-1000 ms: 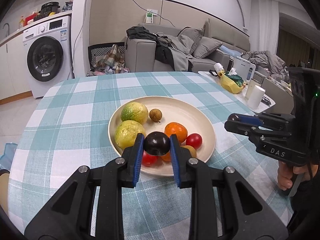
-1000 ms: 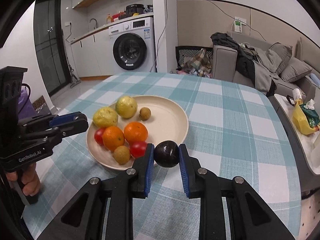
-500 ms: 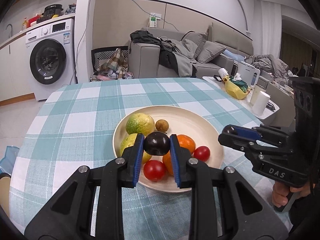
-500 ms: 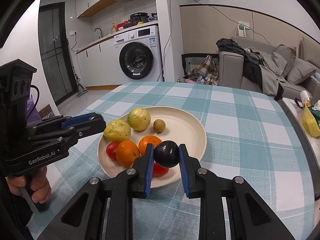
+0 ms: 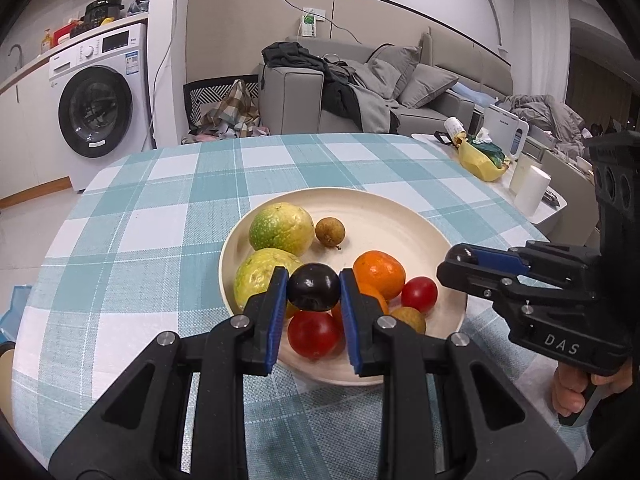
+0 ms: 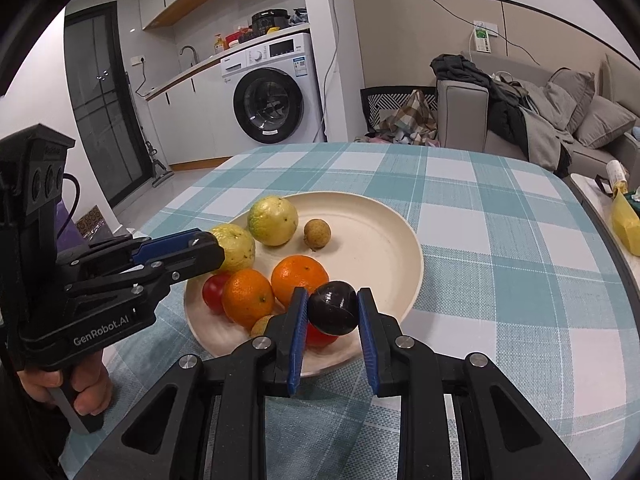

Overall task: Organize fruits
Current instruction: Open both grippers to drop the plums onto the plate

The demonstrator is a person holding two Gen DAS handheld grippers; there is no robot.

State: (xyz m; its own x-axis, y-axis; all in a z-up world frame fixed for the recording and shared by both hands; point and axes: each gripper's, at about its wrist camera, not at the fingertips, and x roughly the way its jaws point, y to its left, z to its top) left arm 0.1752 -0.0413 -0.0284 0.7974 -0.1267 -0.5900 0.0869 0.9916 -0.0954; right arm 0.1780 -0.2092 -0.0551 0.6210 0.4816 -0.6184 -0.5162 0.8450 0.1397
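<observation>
Holding one small dark purple round plum (image 5: 313,287) in our left claw (image 5: 313,288), blue pads pressed against both its sides, we carry it above the near part of the cream round plate (image 5: 384,216). Our right claw (image 6: 332,312) is likewise closed on a second dark purple round plum (image 6: 333,313), gripped between its blue pads over the plate's near right rim (image 6: 412,240).

Items on the plate, left-wrist view:
- two large yellow-green round citrus fruits (image 5: 281,229), one behind the other at the left, touching;
- one small brown round longan (image 5: 329,231) just beside the farther citrus;
- one orange mandarin (image 5: 379,269) near the middle, with a second one mostly hidden behind the claw's right finger;
- two red round tomatoes, the larger (image 5: 313,335) at the near edge below the held plum, the smaller (image 5: 419,294) to the right;
- a second brown longan (image 5: 409,317) near the smaller tomato.

The plate rests on a round table covered by a teal-and-white checked cloth (image 5: 160,216). In the left view, the right claw (image 5: 460,266) appears from the side at the plate's right edge, its plum showing as a dark tip. In the right view, the left claw (image 6: 204,250) reaches over the plate's left side.

Surroundings: white front-loading washing machine (image 5: 96,112); grey sofa with heaped clothes (image 5: 360,88).
</observation>
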